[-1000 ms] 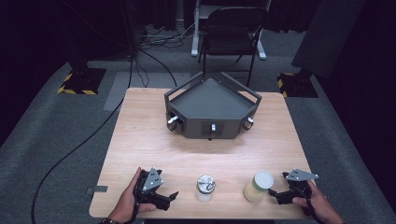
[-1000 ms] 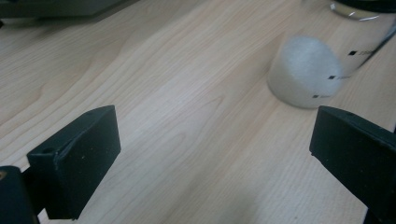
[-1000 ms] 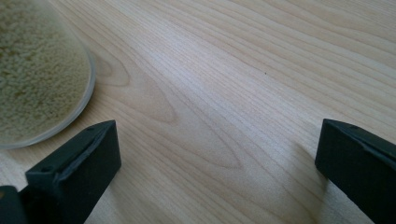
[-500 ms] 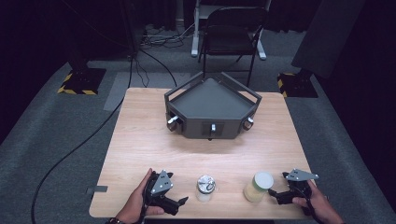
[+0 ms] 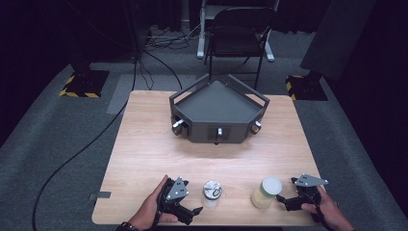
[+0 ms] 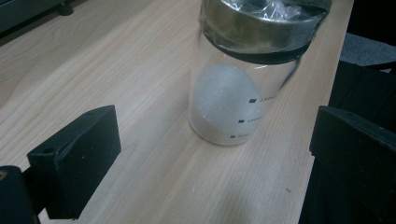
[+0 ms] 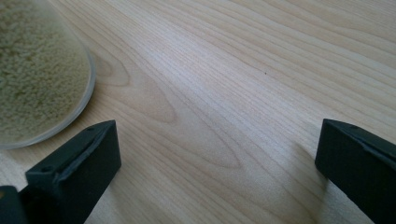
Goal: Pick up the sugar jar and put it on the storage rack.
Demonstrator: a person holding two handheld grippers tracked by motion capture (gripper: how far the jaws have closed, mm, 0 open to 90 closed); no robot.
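We see the clear glass jar with the steel lid (image 6: 243, 79) standing near the pale wooden bench (image 5: 144, 159) front edge, white powder inside, black scale marks too blurred to read. Our left gripper (image 5: 185, 214) fingers gape wide beside it, holding nothing. Our right gripper (image 5: 284, 202) fingers gape too, near the round plastic tub of beige grains (image 5: 265, 192).

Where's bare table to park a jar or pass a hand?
Widest free patch: the wood band between the dark tray and the near row. Strips left and right of the tray are bare too. Small gap between glass jar and grain jar. Crowded: the near edge, with left claw, both jars and right claw.
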